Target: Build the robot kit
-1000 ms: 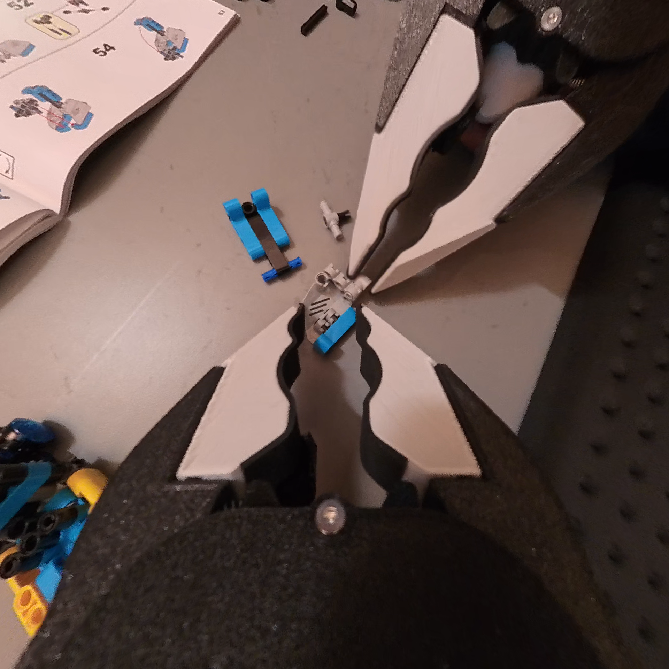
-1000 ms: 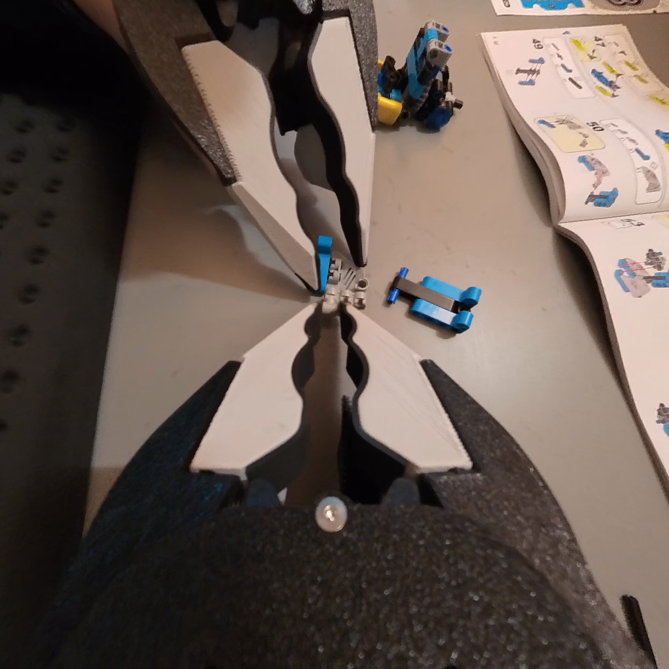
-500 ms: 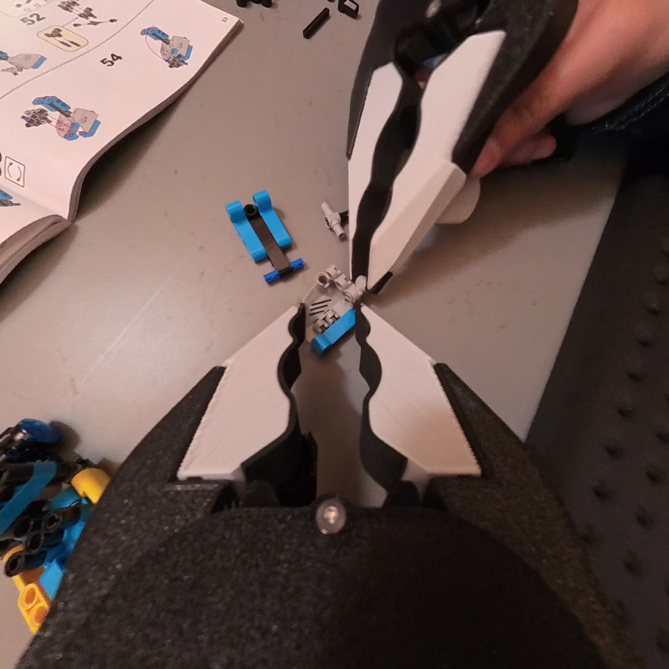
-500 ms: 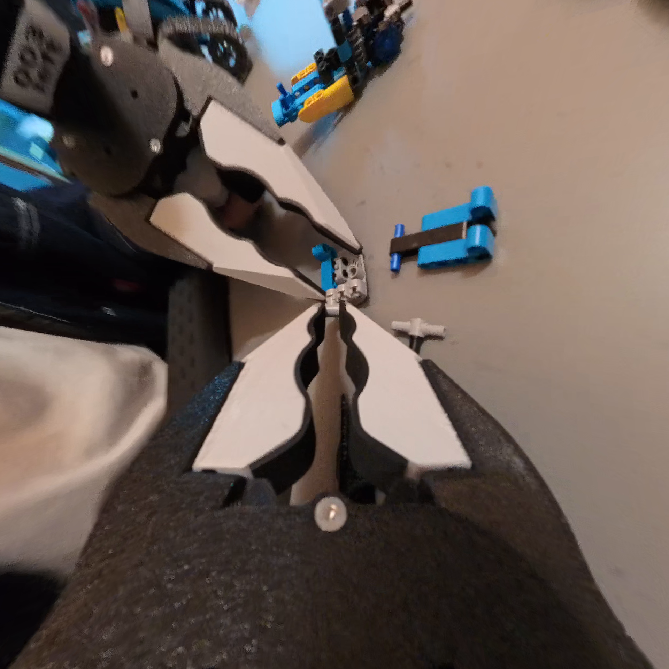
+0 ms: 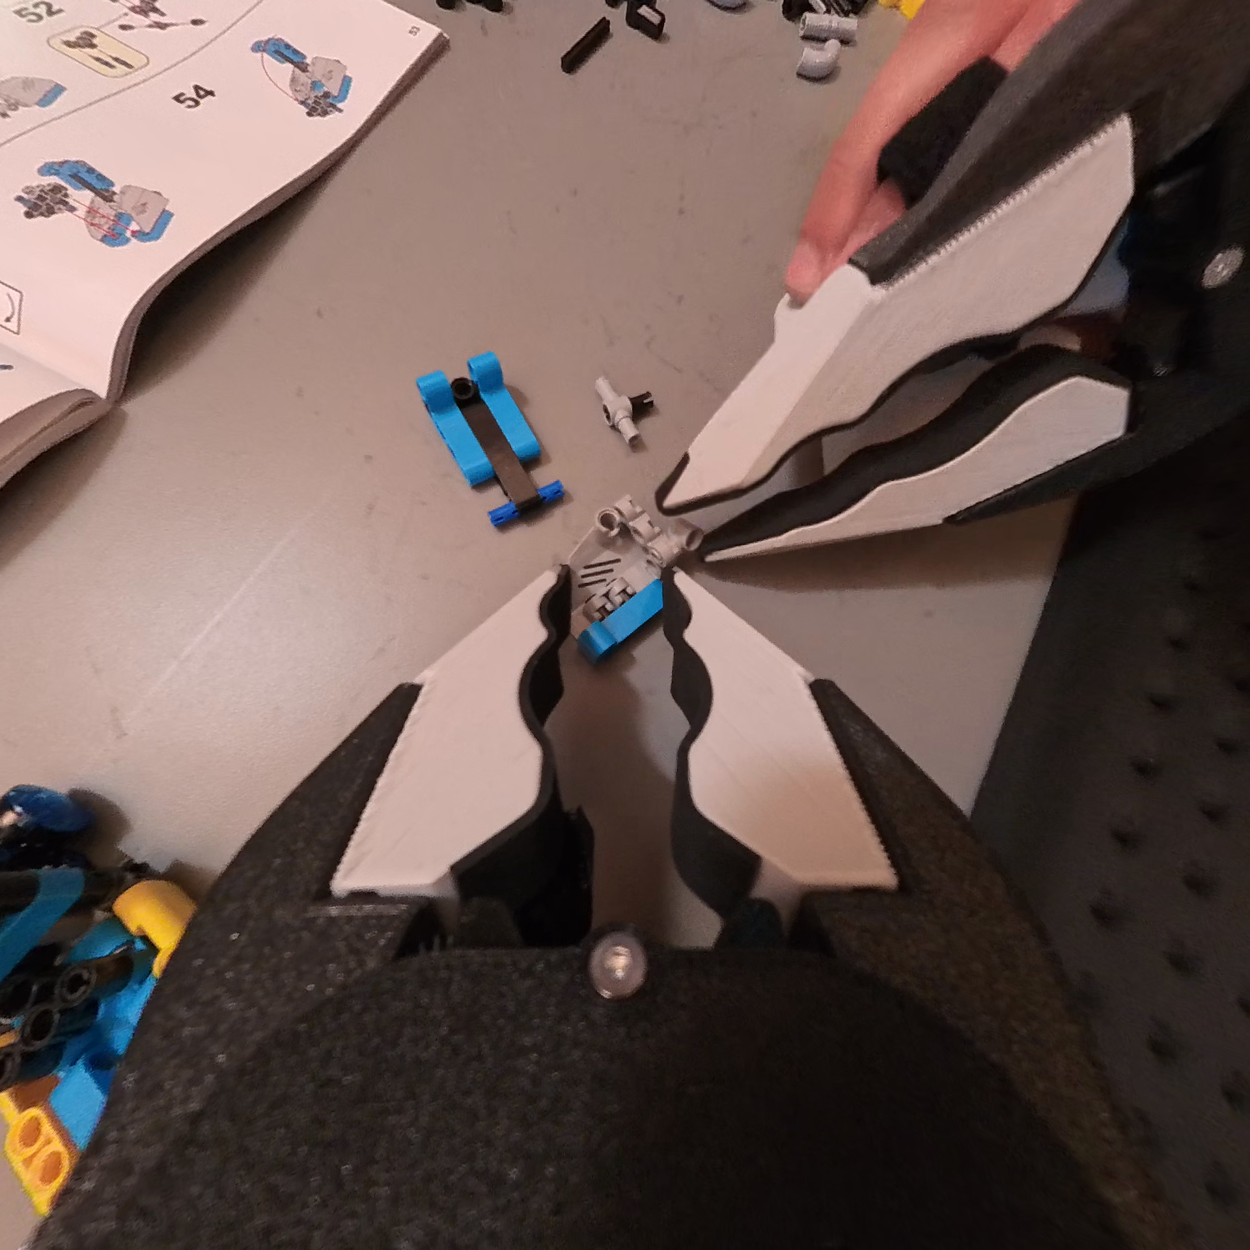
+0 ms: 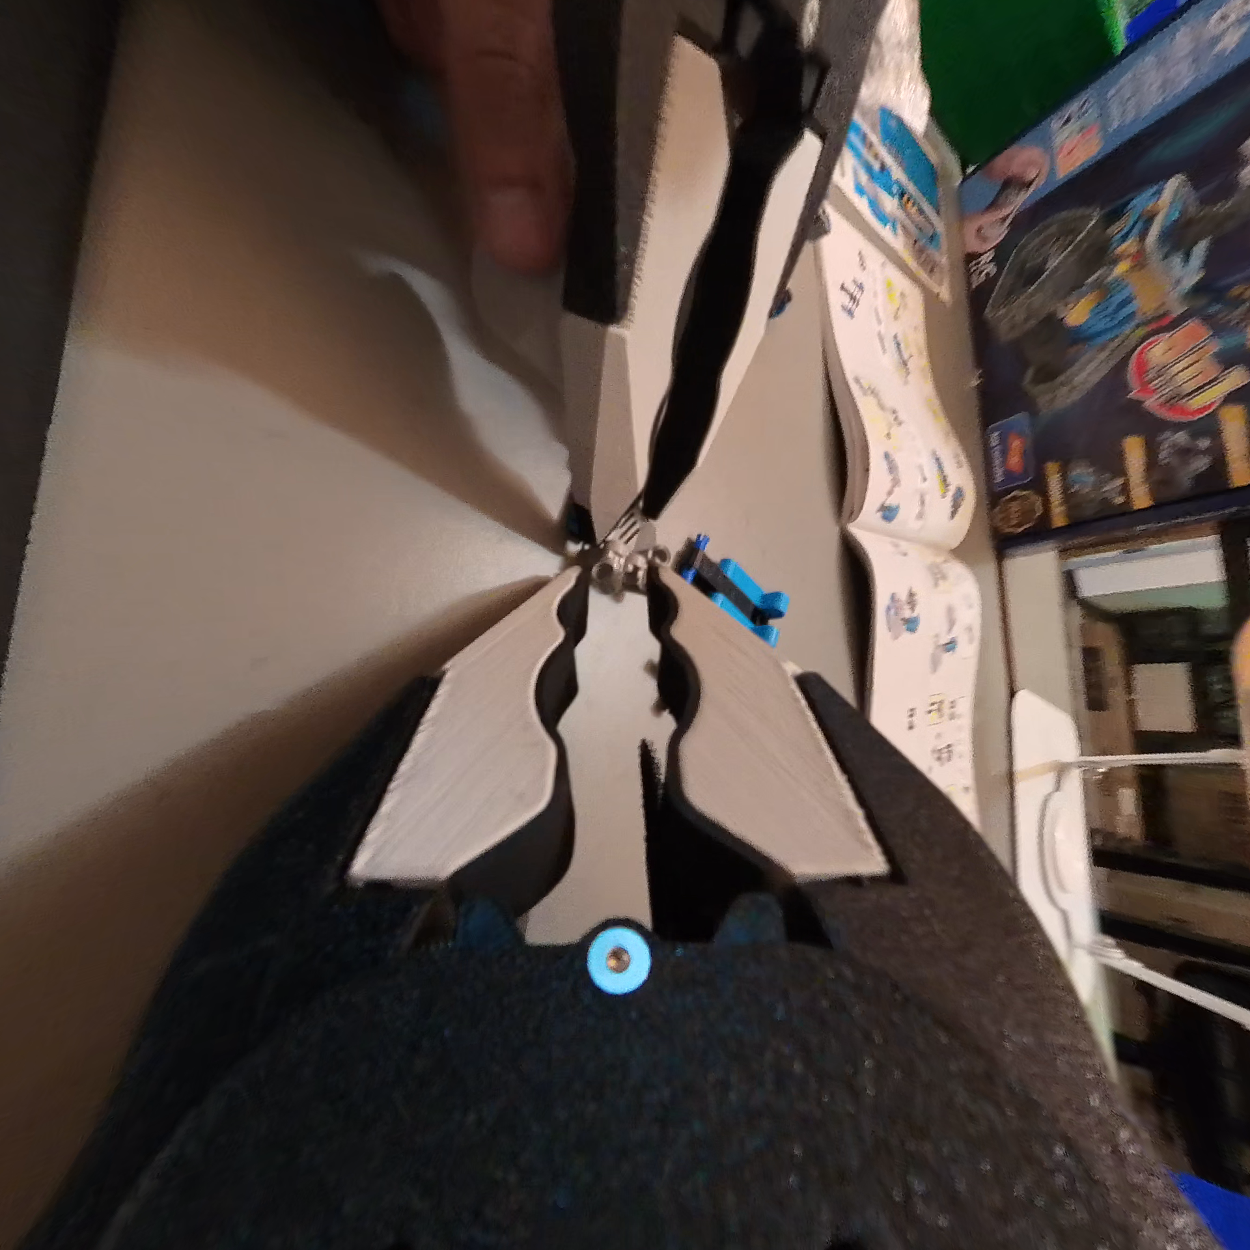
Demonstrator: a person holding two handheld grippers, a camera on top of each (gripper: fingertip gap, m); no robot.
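Observation:
My left gripper [image 5: 615, 582] is shut on a small grey and blue brick assembly [image 5: 622, 619] and holds it low over the grey table [image 5: 270, 609]. My right gripper [image 5: 684, 529] comes in from the upper right, held by a hand [image 5: 872, 169]. Its tips close on the grey connector end [image 5: 676, 538] of the same assembly. In the blurred right wrist view, the grey end [image 6: 619, 571] sits between my right gripper's tips [image 6: 614, 575], and the left gripper [image 6: 612, 534] reaches in from above. The two grippers meet tip to tip.
A blue and black sub-assembly [image 5: 483, 433] and a small grey connector with a black pin [image 5: 622, 409] lie just beyond. An open instruction booklet [image 5: 135, 169] lies far left, a blue and yellow partial model [image 5: 61, 947] near left, loose parts [image 5: 818, 40] at the top, a black studded mat [image 5: 1150, 744] right. A printed box [image 6: 1116, 270] stands behind the booklet. My two grippers' fingertips are within a few centimetres of each other.
My right gripper has rolled about its axis and swung to the right side, its tips staying on the grey end and standing slightly wider. The left gripper and the assembly have stayed put.

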